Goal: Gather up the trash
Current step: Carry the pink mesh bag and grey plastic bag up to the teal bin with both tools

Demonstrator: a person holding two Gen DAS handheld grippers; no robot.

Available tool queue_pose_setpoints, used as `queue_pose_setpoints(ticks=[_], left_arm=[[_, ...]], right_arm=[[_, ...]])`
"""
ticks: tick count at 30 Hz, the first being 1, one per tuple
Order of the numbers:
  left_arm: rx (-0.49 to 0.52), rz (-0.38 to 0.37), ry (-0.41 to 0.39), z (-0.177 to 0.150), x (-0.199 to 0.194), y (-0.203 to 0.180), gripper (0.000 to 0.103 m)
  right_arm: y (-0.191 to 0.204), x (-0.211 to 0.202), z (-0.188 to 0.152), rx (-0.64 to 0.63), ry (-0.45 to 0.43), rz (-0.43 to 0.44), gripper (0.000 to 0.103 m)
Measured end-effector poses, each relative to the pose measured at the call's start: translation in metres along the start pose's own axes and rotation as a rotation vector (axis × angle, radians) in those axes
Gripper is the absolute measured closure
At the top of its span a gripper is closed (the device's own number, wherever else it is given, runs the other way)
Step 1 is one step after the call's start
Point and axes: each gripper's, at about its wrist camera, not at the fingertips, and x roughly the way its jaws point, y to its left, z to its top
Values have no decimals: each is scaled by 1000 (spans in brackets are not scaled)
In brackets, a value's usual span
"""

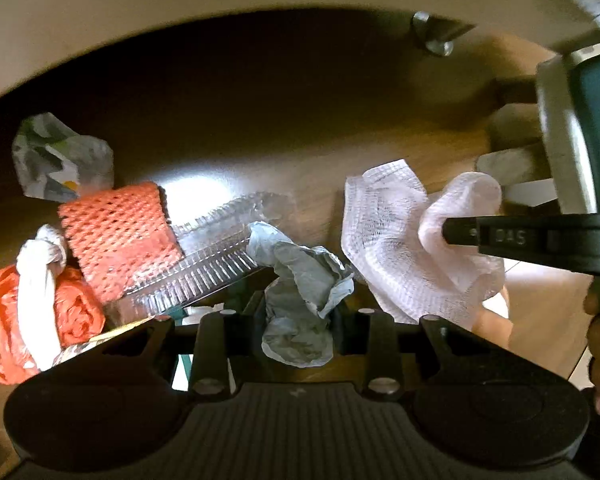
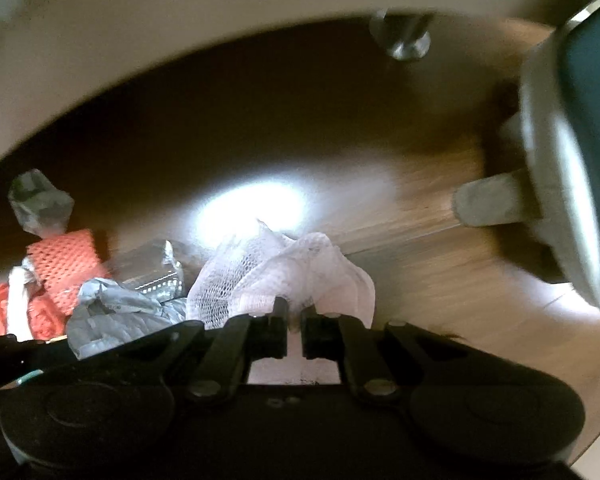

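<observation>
**Two pieces of trash gripped, a pile left on the floor**

At the far left of the left wrist view, a crumpled printed wrapper (image 1: 60,158) is seen lying on the wooden floor (image 1: 260,152), in the shadow under a pale piece of furniture. Below it, a knotted orange plastic bag (image 1: 72,316) and an orange foam net sleeve (image 1: 120,236) are piled together, the sleeve resting on a clear ribbed plastic tray (image 1: 216,256). None of these is held; they remain to be collected.

In the middle, a crumpled grey-blue paper (image 1: 300,296) is clenched between the jaws of the left gripper (image 1: 298,320), its upper part standing out above them. Whether it is clear of the floor cannot be told.

To the right, a white foam net (image 1: 384,236) is grasped by the right gripper (image 1: 448,232), which reaches in from the right edge. In the right wrist view the same net (image 2: 276,276) is seen bunched up ahead of the nearly closed jaws of that gripper (image 2: 294,316), with the floor well behind it, so it is judged to be lifted.

At the far right, part of a chair base (image 1: 516,160) is seen. No bin or bag for the trash is in view. The task is judged to be at an early stage: two items are in hand, at least four are left, and nothing is seen deposited.
</observation>
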Motion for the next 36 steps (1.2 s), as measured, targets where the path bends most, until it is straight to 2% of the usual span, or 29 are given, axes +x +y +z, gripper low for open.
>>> queue_pose_setpoints(ticks=[9, 19, 25, 32, 36], left_arm=[[-11, -2, -117, -19, -80, -19, 72], [-42, -8, -284, -59, -190, -50, 72], [-28, 14, -368, -85, -247, -77, 72], [9, 25, -449, -99, -302, -114, 72], [62, 11, -503, -96, -334, -146, 72]], right_arm=[[-6, -101, -28, -26, -124, 35, 97], [-29, -220, -82, -72, -335, 96, 97], [-46, -295, -121, -150, -515, 127, 98], [-84, -374, -144, -179, -690, 163, 98], [-116, -408, -146, -159, -777, 141, 98]])
